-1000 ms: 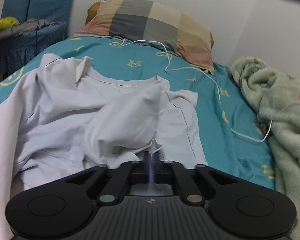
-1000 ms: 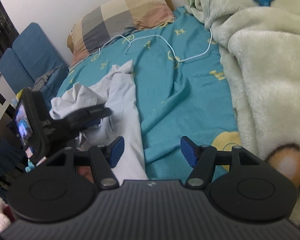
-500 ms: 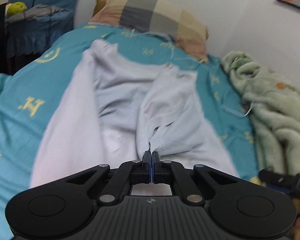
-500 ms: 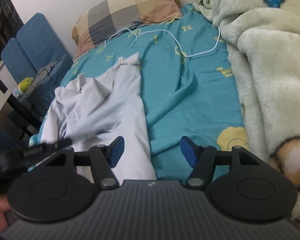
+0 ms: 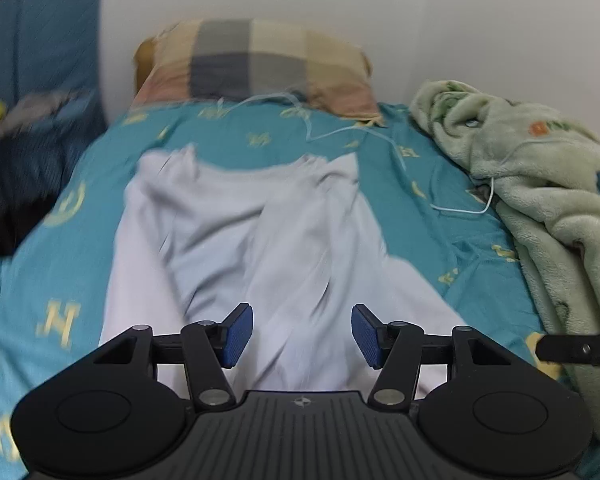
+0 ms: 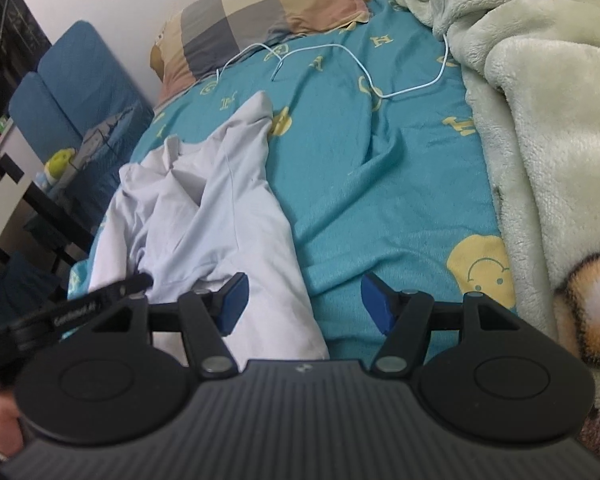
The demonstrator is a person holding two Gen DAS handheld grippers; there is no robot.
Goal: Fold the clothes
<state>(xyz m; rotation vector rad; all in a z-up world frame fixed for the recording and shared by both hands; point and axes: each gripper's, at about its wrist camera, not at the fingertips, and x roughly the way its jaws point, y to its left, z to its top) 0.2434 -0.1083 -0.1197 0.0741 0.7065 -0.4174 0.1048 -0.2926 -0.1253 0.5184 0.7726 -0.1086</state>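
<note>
Bed (image 5: 440, 216) with teal sheet, yellow letters and smiley faces, against white wall. Checked pillow (image 5: 260, 64) at head. White cable (image 6: 364, 64) loops across sheet. Pale green blanket (image 5: 540, 200) heaped along right side. White shirt (image 5: 268, 240) lies crumpled lengthwise on left half of bed. Left gripper (image 5: 302, 336) just above shirt's near end, jaws have just been opening, now apart, cloth below them, not pinched. Right gripper (image 6: 304, 300) over shirt's right edge and bare sheet, jaws wide apart, holding nothing.
</note>
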